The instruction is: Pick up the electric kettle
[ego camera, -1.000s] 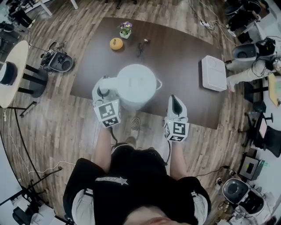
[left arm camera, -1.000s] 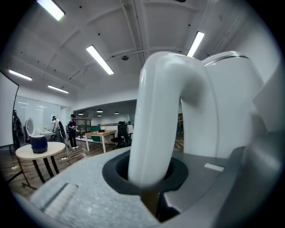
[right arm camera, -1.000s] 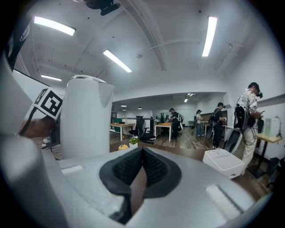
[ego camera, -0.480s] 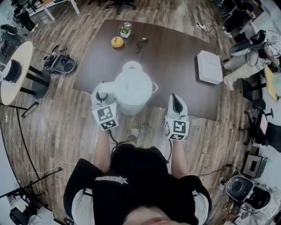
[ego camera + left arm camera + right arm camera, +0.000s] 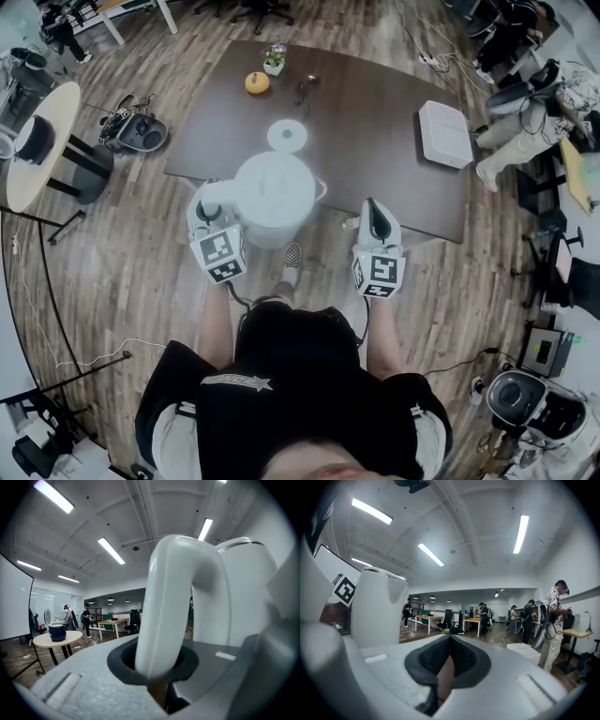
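White kettle (image 5: 272, 192) hangs above the table (image 5: 375, 122) edge, left gripper (image 5: 205, 201) clamped on its handle (image 5: 173, 611); right gripper (image 5: 374, 214) closed, empty.

Your electric kettle (image 5: 272, 192) looks like smooth white plastic with a soft gloss, and its handle (image 5: 178, 606) catches the ceiling lights along its curve. The shells of your left gripper (image 5: 210, 204) and right gripper (image 5: 450, 641) are a pale plastic with a matt, finely grained surface, and the pads (image 5: 464, 658) set into the right one look like dark rubber with a dimpled, rough texture. The tabletop (image 5: 366, 122) under your view is dark brown, smooth and matt, and the floor (image 5: 122, 262) shows wood-grain planks with a slight sheen.
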### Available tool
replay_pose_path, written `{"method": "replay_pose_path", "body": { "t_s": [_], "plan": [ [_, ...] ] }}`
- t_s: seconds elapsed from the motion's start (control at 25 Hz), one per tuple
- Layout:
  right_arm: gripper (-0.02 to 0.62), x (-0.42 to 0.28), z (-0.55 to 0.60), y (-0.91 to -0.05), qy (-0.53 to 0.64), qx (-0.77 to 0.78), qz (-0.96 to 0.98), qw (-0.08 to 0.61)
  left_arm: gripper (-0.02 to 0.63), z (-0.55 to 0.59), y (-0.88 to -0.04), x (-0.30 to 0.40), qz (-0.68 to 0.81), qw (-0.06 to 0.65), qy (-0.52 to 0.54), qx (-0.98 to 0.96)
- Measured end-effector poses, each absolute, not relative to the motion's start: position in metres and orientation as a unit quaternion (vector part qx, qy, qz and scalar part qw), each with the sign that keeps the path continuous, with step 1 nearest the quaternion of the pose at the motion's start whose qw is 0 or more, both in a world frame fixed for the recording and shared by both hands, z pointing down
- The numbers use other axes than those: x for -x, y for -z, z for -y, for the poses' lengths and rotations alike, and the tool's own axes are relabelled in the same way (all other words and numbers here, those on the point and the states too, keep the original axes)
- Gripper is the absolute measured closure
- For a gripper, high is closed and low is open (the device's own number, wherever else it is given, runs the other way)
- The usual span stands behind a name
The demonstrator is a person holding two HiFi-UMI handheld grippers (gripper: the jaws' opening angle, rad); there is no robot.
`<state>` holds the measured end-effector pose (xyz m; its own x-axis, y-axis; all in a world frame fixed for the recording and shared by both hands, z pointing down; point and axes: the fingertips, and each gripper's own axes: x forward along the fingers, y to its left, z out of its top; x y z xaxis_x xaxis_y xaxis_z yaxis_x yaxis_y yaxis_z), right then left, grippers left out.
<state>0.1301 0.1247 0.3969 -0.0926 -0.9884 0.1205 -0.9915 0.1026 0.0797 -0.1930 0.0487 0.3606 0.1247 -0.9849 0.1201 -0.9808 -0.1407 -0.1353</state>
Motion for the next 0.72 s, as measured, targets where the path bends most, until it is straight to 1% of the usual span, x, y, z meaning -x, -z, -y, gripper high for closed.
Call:
{"method": "replay_pose_path", "body": {
  "t_s": [0.36, 0.72],
  "plan": [
    [0.591, -0.109, -0.164, -0.396, -0.005, -0.670, 0.739, 0.069, 0.552, -0.094, -0.362, 0.224, -0.659, 0.005, 0.090, 0.746],
    [0.591, -0.108, -0.170, -0.394, 0.002, -0.670, 0.739, 0.072, 0.551, -0.100, -0.361, 0.226, -0.658, 0.005, 0.083, 0.748]
  ]
}}
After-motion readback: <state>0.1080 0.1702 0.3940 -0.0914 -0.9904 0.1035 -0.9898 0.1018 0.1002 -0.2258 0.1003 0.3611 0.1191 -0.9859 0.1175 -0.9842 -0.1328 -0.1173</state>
